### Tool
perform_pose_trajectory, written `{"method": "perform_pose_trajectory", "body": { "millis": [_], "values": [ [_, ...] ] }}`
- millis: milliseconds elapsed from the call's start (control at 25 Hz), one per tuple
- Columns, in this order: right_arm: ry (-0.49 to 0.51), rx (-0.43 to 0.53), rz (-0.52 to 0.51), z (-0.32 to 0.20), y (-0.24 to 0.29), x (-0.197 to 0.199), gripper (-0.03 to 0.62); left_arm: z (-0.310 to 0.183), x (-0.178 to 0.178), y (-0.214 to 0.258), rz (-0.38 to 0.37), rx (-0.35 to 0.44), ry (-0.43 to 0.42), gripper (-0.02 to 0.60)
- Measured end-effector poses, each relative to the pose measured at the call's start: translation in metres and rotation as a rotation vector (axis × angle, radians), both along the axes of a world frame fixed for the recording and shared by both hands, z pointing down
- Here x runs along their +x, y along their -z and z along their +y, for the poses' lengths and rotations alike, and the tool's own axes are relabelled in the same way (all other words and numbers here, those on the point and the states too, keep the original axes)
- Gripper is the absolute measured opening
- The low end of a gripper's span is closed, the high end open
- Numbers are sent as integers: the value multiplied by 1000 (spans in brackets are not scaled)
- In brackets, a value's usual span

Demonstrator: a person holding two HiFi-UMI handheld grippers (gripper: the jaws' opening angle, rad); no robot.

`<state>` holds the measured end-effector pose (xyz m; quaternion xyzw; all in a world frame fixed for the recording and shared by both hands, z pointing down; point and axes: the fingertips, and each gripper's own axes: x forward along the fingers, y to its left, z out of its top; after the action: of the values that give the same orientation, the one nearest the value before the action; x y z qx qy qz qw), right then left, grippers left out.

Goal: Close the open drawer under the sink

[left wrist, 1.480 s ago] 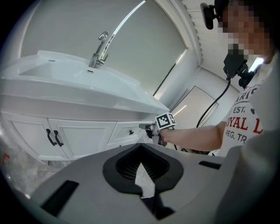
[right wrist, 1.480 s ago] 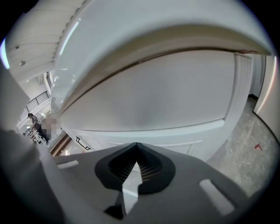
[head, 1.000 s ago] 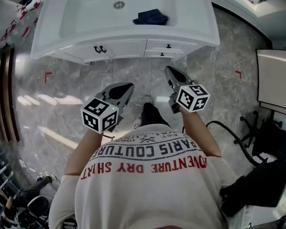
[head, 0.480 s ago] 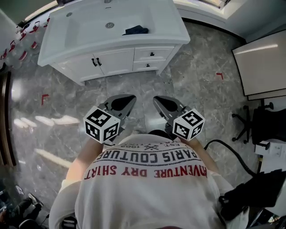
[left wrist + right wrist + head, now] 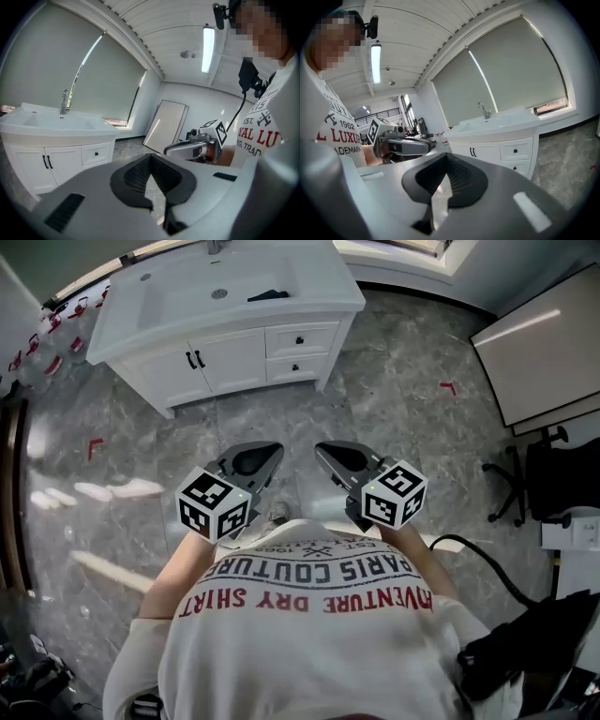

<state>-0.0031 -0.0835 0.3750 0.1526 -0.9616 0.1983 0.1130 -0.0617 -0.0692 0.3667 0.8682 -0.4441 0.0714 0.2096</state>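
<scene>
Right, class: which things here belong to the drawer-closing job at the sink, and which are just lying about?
Job: sink cabinet, its two drawers (both look shut), left gripper, right gripper.
Lying about: dark cloth on the cabinet top, white board, black cable, red floor marks.

Lost to edges, cover and distance

The faucet [image 5: 214,246] runs off the head view's top edge, and the dark thing [image 5: 267,295] in the sink [image 5: 178,306] is too small to name. The white panel [image 5: 539,338] and the black chair [image 5: 562,474] are cut by the right edge. The person's shirt [image 5: 309,634] covers the floor [image 5: 394,399] beneath. Whether the lower drawer [image 5: 298,367] sits quite flush is too fine to tell there; in the left gripper view the body of the left gripper [image 5: 149,157] hides it.
</scene>
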Motion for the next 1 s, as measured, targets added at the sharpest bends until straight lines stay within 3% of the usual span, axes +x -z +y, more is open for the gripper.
{"method": "perform_pose_trajectory", "body": {
  "millis": [280,440,640,1000],
  "values": [
    [-27,-23,-3,170,-14,108,2,159,109,-9,21,1,-12,0],
    [-37,13,31,236,-5,155,2,226,151,-7,11,-9,-25,0],
    [-70,27,20,278,16,189,2,281,173,15,-11,10,-32,0],
    [-58,44,35,317,19,193,0,319,177,24,-18,32,-34,0]
  ]
}}
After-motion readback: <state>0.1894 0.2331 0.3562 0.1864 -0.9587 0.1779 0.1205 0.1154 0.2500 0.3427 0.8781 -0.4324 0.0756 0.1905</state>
